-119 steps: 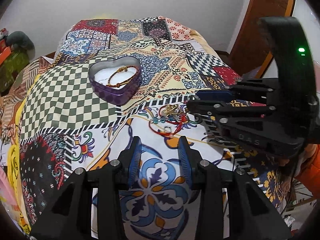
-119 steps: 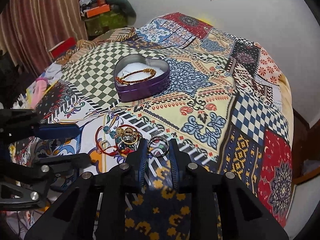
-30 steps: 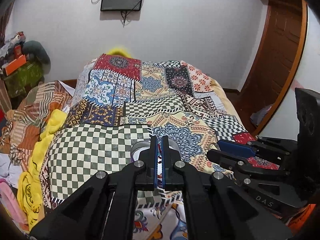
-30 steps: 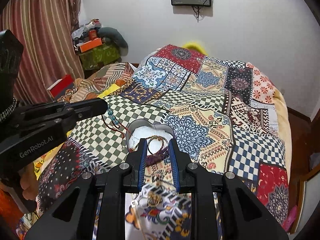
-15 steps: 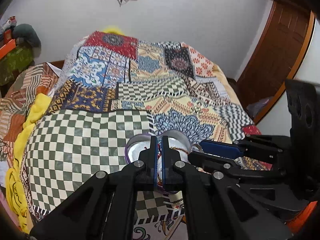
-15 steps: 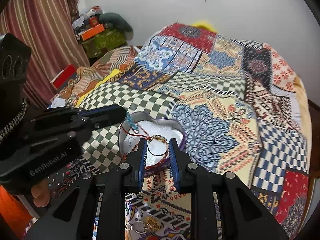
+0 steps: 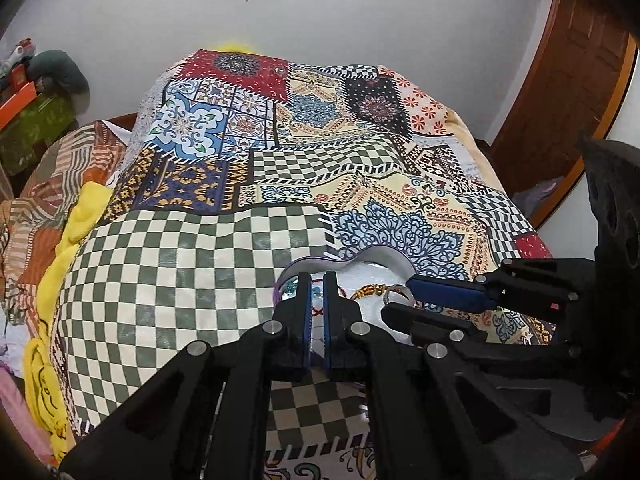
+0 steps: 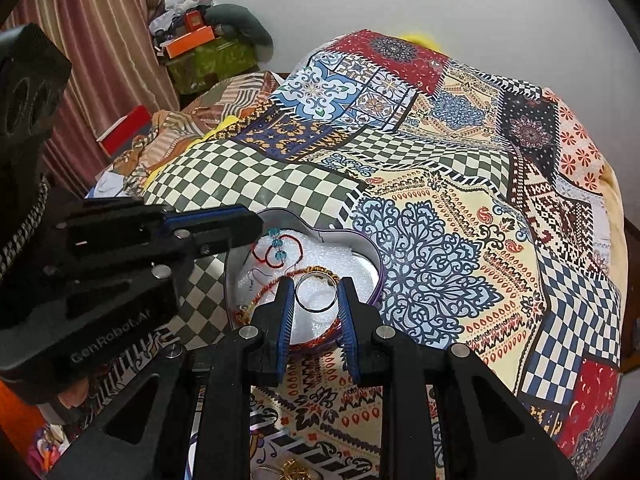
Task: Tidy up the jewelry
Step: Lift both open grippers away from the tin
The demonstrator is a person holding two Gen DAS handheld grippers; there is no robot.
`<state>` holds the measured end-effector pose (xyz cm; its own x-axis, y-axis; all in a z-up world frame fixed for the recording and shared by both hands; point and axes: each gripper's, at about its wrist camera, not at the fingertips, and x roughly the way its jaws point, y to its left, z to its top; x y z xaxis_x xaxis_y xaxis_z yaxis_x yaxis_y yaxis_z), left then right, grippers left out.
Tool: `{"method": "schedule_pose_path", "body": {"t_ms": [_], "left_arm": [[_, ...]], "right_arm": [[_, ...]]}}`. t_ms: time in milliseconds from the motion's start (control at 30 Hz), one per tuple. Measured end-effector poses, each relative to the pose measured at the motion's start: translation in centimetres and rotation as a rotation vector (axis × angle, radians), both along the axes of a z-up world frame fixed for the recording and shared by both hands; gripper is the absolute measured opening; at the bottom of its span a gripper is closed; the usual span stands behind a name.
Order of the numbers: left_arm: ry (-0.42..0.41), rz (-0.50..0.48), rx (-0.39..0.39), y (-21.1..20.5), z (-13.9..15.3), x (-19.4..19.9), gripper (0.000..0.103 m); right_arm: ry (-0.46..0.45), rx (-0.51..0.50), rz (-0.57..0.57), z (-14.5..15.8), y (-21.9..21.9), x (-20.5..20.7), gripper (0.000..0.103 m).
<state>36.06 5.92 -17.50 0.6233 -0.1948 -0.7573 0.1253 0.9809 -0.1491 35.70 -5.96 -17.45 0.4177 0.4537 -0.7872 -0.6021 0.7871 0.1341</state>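
On the far left, a yellow cloth (image 7: 64, 280) is lying along the edge of the bed, beside the patchwork bedspread (image 7: 192, 280) that is covering the mattress. The left gripper (image 7: 317, 280) is hovering over the near left part of a heart-shaped purple tin (image 8: 372, 256), which is sitting on the bedspread where the green checkered patch is meeting the blue lace patch. Its jaws are standing a narrow slit apart; a red cord bracelet (image 8: 276, 258) with blue beads is lying on the white padding just below the tips, and I cannot tell whether the pads are pinching any of it. Further right inside the tin, a gold beaded bangle (image 7: 370, 291) is resting on the padding. The right gripper (image 8: 316, 298) is reaching over the tin's near edge, its jaws spread and pressing on either side of a silver ring (image 8: 316, 294), which is sitting upright between the blue pads above the padding. At the bottom of the right wrist view, a few gold pieces (image 8: 294, 472) are lying on the bedspread.
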Motion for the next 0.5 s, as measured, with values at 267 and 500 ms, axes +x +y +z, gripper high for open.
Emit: {"method": "schedule_pose_path", "body": {"t_ms": [267, 500], "left_arm": [[0.011, 0.034, 0.003, 0.9, 0.4, -0.4, 0.021], [-0.012, 0.057, -0.003, 1.4, 1.8, -1.4, 0.03]], "right_arm": [[-0.023, -0.036, -0.017, 0.2, 0.1, 0.0, 0.023], [-0.07, -0.053, -0.031, 1.1, -0.3, -0.6, 0.036]]}}
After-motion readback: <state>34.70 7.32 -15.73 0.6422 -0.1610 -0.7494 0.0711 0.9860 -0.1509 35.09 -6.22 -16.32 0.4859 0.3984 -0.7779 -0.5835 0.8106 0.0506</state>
